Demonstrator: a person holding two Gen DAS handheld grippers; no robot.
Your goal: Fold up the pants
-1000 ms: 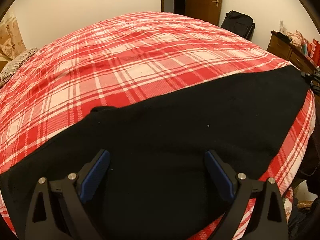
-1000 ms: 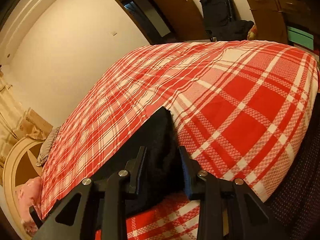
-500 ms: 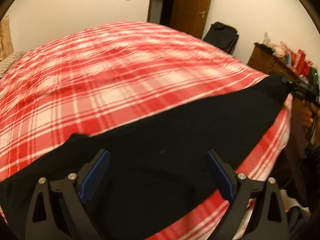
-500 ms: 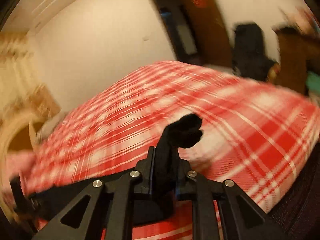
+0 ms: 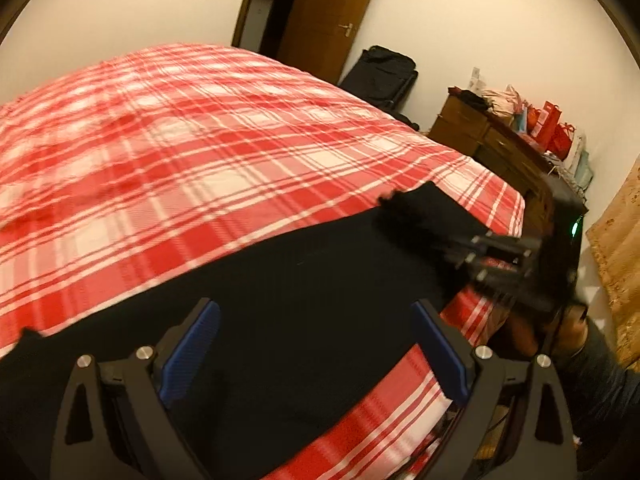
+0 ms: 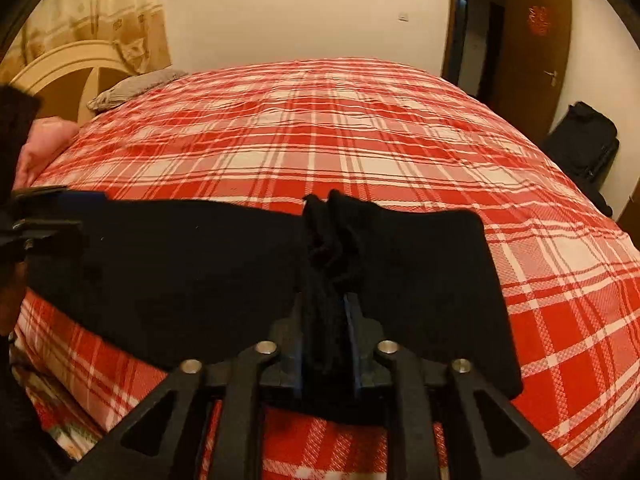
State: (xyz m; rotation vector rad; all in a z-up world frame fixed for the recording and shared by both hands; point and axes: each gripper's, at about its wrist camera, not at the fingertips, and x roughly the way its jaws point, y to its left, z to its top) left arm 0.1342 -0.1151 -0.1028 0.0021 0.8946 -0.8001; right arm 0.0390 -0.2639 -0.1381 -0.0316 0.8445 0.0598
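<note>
Right tongs pinch a bunched fold of the black pants — left tongs gape above them on the bed.

A bed under a red-and-white plaid cover carries black pants along its near edge; a grey pillow lies at its head.

Right gripper clamped on bunched black pants, spread across red plaid bedspread, left gripper at far edge.
</note>
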